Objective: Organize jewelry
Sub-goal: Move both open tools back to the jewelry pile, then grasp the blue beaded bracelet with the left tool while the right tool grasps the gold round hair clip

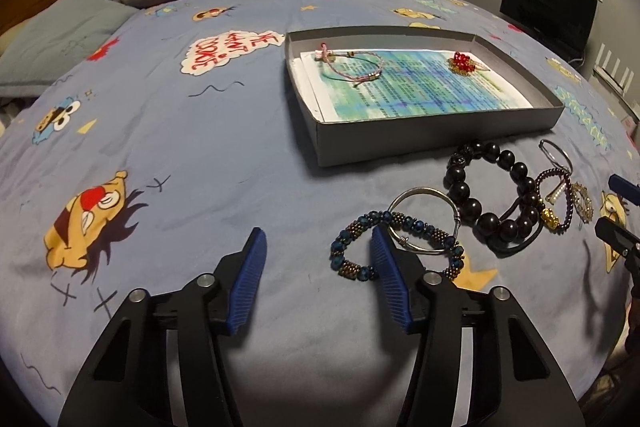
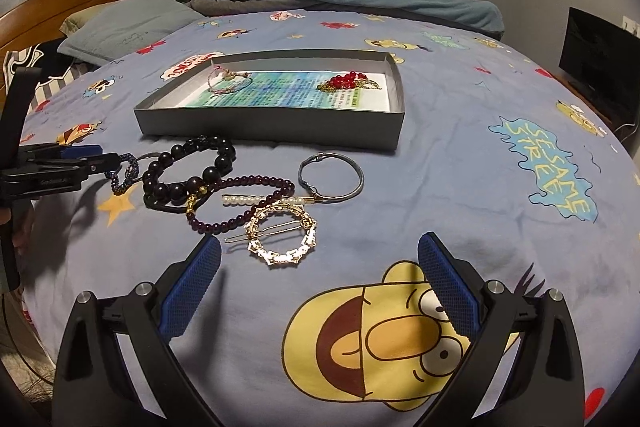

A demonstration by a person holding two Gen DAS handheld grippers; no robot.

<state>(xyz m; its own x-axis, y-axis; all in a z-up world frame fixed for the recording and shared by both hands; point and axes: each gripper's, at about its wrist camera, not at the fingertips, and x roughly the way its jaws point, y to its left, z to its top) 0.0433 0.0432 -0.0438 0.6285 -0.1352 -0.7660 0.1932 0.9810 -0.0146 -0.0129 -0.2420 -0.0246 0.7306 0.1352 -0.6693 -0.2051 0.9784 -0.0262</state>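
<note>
Jewelry lies loose on the bed, on a soft blue cartoon-print cover. Left gripper: fingers part open, gripping nothing; the right one's ribbed blue pad sits inside the loop of a blue beaded bracelet, a thin silver bangle just beyond. Right gripper: fingers wide open, empty; a gold ring-shaped hair clip lies just ahead between the tips. A shallow grey cardboard box sits farther ahead.
</note>
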